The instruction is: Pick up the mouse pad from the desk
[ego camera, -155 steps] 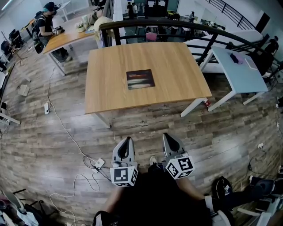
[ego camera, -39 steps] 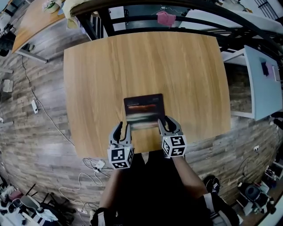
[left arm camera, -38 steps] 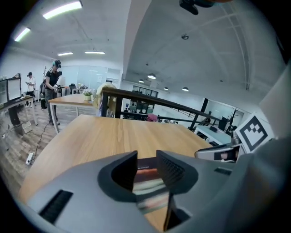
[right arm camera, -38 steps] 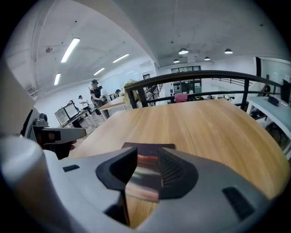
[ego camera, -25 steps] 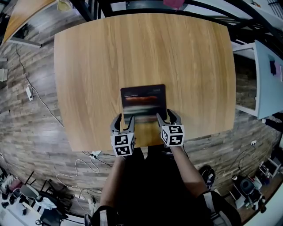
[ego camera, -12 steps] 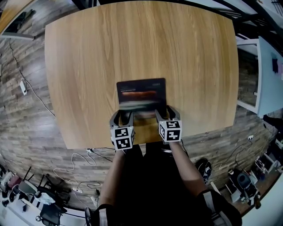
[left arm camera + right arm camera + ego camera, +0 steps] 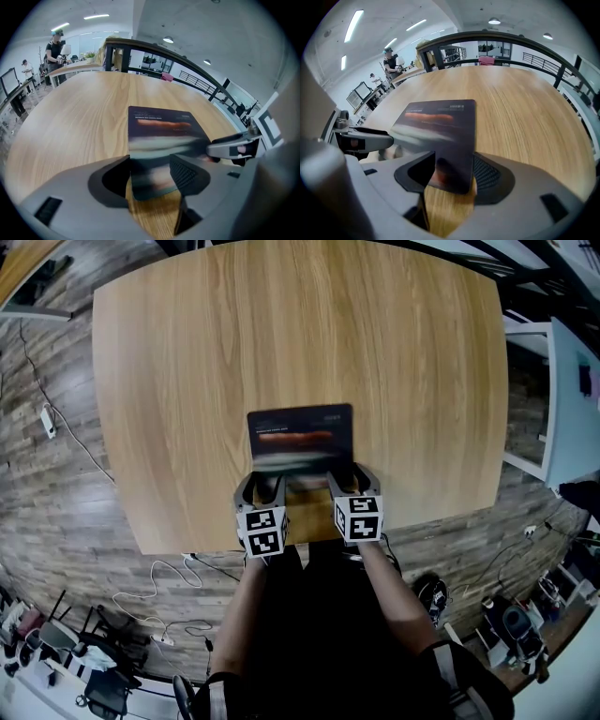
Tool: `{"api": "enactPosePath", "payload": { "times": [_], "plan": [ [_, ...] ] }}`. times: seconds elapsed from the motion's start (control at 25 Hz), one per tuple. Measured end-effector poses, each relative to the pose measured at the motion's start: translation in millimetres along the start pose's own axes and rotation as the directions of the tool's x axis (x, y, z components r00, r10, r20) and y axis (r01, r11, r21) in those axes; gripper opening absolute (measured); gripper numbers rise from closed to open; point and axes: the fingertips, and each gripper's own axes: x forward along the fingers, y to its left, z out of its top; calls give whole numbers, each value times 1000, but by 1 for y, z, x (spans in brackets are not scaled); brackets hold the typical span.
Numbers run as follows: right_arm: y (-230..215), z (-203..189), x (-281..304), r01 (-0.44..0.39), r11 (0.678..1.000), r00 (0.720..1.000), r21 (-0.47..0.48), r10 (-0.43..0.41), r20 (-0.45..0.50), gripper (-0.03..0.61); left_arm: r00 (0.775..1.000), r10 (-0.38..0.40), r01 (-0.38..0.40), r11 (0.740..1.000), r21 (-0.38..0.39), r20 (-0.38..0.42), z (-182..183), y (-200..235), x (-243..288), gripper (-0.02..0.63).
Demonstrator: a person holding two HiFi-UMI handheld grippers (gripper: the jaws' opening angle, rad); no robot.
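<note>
Reach is done, grab is not. The mouse pad [image 7: 300,437] lies flat and face up on the desk [image 7: 187,352], about midway across it and closer to the person's edge than to the far one. No corner is raised in any view. The left gripper [image 7: 262,491] sits at the pad's near left corner and the right gripper [image 7: 352,482] at its near right corner, both tilted down at the near edge. In the left gripper view the jaws stand wide, having just been opening. The pad's near left corner [image 7: 154,180] lies between them, with clear gaps on both sides and neither jaw pressing on it. The right gripper view shows the same thing mirrored: jaws wide, just been opening, the near right corner [image 7: 450,173] in the gap and nothing clamped. So it's lined up on both sides and empty-handed. Left to do, as I judge it: get a jaw under or onto the thin near edge, close both, and lift the pad clear of the wood. It is probably the fiddly part, since the pad hugs the surface. The pad is a dark rectangle, and in the head view it reads a little wider than deep. That puts its long axis across the person, left to right, parallel to the desk's near edge – though the steep angle squashes depth, so that's not certain. The blurred reddish streak runs along the same line. A small line of print sits by the far edge, so the pad's top points away from the person and its bottom edge faces the grippers.
</note>
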Motion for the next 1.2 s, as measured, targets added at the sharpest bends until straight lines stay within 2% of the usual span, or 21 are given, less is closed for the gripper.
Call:
{"api": "enactPosePath", "payload": {
  "times": [0.32, 0.52, 0.64, 1.2],
  "plan": [
    [4, 0, 0, 6, 1000, 1000, -17, -6, -5, 236, 1000, -3, 3, 1000, -9, -9, 0, 0, 0, 262],
    [25, -3, 4, -41, 999, 999, -32, 40, -16, 236, 999, -40, 40, 999, -27, -19, -2, -13, 2, 264],
    [28, -2, 6, -53, 999, 999, -8, 53, -10, 236, 999, -45, 45, 998, -38, -15, -3, -12, 4, 264],
    [34, 0, 2, -98, 995, 995, -14, 98, -3, 235, 996, -81, 81, 997, 2, -32, -6, -27, 4, 262]
  ]
}}
